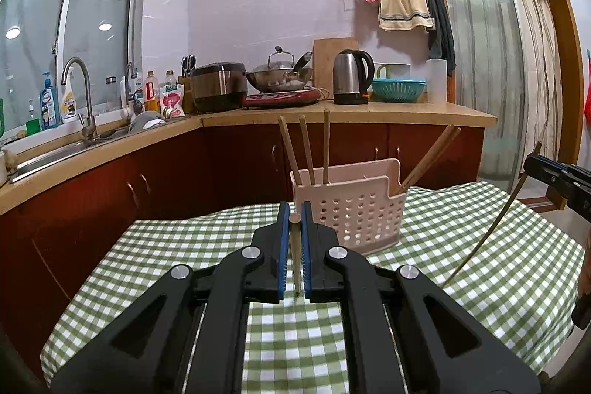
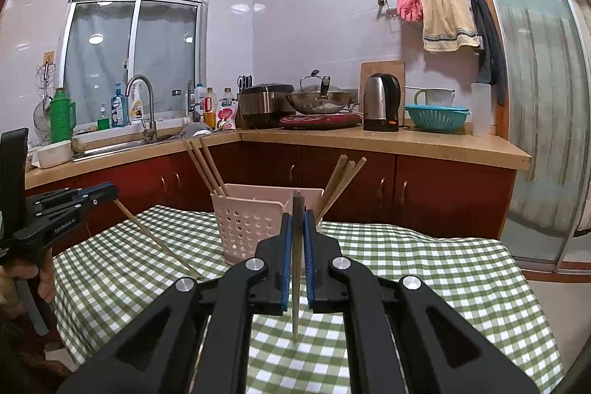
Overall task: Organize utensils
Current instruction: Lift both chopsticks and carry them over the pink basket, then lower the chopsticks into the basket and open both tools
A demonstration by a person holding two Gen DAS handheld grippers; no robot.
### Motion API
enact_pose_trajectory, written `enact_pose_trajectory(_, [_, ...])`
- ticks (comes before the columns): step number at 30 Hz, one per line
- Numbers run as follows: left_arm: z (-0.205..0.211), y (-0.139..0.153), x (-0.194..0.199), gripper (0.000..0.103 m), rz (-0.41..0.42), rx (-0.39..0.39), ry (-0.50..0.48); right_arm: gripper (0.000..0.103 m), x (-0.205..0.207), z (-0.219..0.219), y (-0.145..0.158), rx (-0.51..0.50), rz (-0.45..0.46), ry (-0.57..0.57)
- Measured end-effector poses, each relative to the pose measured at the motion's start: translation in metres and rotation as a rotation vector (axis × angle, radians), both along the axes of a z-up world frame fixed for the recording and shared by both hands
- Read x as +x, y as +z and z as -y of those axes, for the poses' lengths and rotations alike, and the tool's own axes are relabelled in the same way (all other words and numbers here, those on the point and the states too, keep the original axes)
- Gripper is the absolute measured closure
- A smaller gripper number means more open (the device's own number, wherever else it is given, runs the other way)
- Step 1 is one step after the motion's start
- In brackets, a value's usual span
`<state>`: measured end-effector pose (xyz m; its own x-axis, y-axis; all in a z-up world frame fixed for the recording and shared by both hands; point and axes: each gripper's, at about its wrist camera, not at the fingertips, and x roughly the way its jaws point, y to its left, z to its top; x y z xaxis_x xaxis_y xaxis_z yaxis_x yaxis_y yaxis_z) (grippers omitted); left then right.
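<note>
A pink perforated utensil holder (image 1: 354,209) (image 2: 251,228) stands on the green checked tablecloth (image 1: 166,257) (image 2: 424,276), with several wooden chopsticks (image 1: 306,150) (image 2: 207,168) leaning in its compartments. My left gripper (image 1: 294,209) is shut on a light wooden chopstick (image 1: 296,257) that hangs down between the blue pads, just in front and left of the holder. My right gripper (image 2: 296,220) is shut on a darker chopstick (image 2: 296,283), held upright in front of the holder. Each gripper shows at the edge of the other view, its chopstick (image 1: 484,239) (image 2: 155,239) slanting down over the cloth.
Behind the table runs an L-shaped counter (image 1: 332,115) with red cabinets, a sink and tap (image 1: 79,91), rice cooker (image 1: 218,85), wok (image 1: 279,76), kettle (image 1: 351,76) and teal colander (image 1: 397,89). A glass door (image 1: 491,61) is at the right. A hand (image 2: 22,279) holds the left gripper.
</note>
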<state>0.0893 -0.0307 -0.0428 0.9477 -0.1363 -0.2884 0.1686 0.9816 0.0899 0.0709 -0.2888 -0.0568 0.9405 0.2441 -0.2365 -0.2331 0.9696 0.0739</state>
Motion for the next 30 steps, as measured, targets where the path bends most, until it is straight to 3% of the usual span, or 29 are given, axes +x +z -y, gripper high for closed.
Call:
enact_pose_trajectory(18, [-0.006, 0.016, 0.031, 0.096, 0.028, -0.057, -0.012, 0.096, 0.026, -0.008, 0.01, 0.021, -0.001, 0.021])
enact_pose_trajectory(23, [-0.006, 0.032, 0.028, 0.096, 0.04, -0.078, -0.034, 0.096, 0.026, -0.004, 0.023, 0.055, 0.02, 0.032])
enact_pose_trajectory(30, [0.01, 0.072, 0.018, 0.096, 0.121, -0.078, -0.097, 0.096, 0.026, -0.004, 0.052, 0.082, 0.09, 0.058])
